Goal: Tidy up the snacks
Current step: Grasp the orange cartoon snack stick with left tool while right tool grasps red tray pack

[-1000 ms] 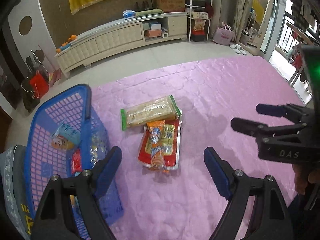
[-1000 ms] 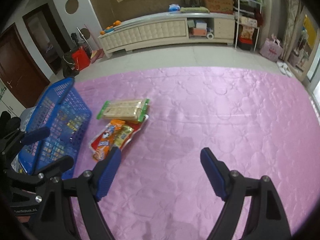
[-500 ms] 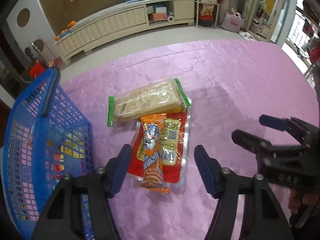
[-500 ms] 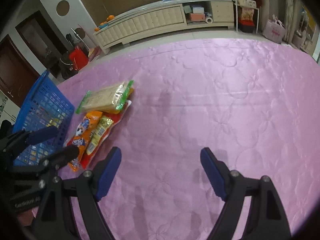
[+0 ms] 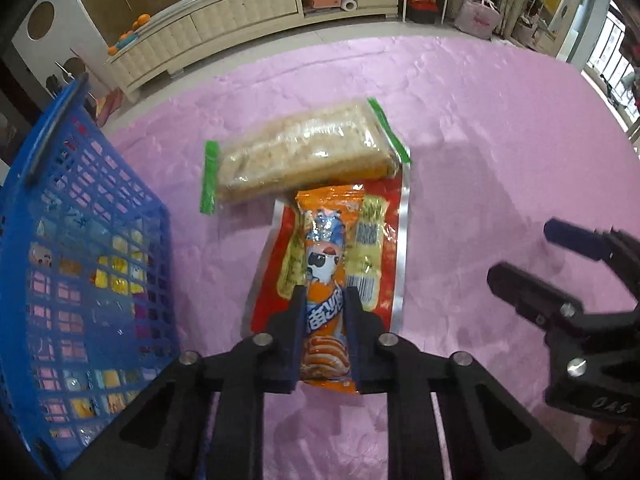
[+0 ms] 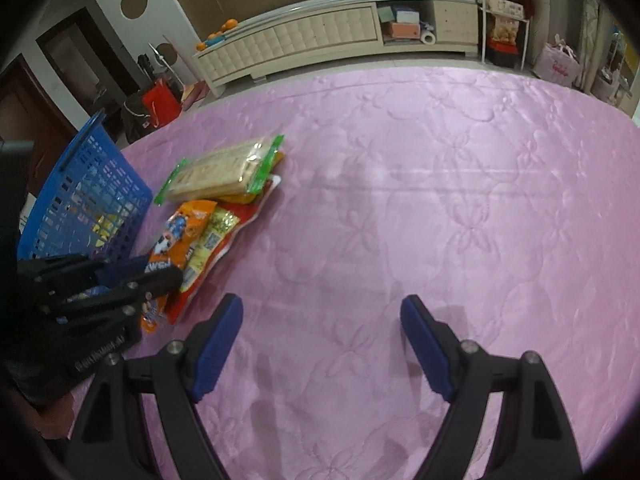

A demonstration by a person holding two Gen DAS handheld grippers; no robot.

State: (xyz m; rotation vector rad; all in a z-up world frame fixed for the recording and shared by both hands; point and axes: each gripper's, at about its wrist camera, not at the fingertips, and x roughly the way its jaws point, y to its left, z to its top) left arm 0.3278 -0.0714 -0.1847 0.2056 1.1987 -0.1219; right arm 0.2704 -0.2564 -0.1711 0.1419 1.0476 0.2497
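An orange snack packet with a cartoon face lies on top of a red pouch and yellowish packets on the pink cloth. My left gripper points steeply down, its jaws closing onto the near end of the orange packet, with the pads pressing both sides. Behind the pile lies a clear cracker pack with green ends. The blue mesh basket stands to the left with several snacks inside. My right gripper hangs open over bare cloth, right of the pile, holding nothing.
A pink quilted cloth covers the surface and stretches far to the right. Beyond it are a tiled floor and a long cream cabinet. In the right wrist view the left gripper sits at the lower left, on the orange packet.
My left gripper has come down over the pile and its jaws have closed from wide open onto the orange packet. The right gripper has sunk a little and stays open.
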